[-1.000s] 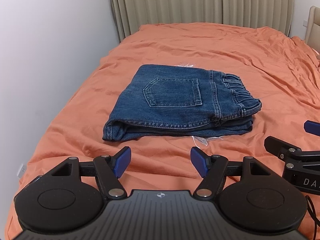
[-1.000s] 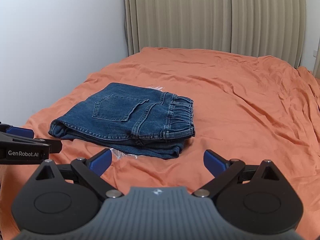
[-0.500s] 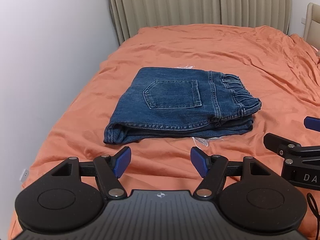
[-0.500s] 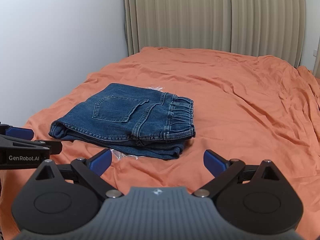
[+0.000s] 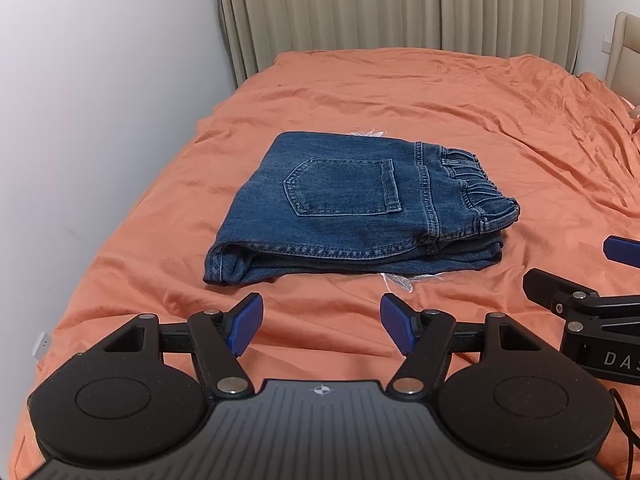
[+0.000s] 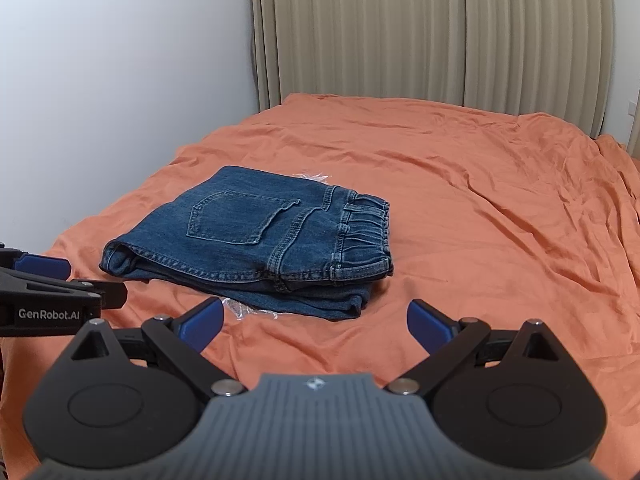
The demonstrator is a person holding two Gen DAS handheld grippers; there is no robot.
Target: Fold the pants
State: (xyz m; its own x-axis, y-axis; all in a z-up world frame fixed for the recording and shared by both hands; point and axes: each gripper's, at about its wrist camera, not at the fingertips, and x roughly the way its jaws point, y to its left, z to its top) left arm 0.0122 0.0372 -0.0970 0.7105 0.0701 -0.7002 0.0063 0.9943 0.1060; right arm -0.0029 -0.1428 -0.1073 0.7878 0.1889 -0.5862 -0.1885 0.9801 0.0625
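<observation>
**One folded pair of jeans, two empty claws**

One pair of blue jeans (image 5: pixel 356 208), folded into a compact stack with one back pocket uppermost, lies on the orange bed (image 5: pixel 500 128) just ahead of both claws. Left claw (image 5: pixel 322 322) and right claw (image 6: pixel 314 322) are each spread wide, holding nothing, apart from the denim.

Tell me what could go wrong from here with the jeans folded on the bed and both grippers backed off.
1. The folded jeans sit on a soft, wrinkled orange bedspread; pressing nearby could tilt the stack.
2. The lower layers stick out past the top fold at the front edge, so a nudge from the open left gripper or right gripper may splay them.
</observation>
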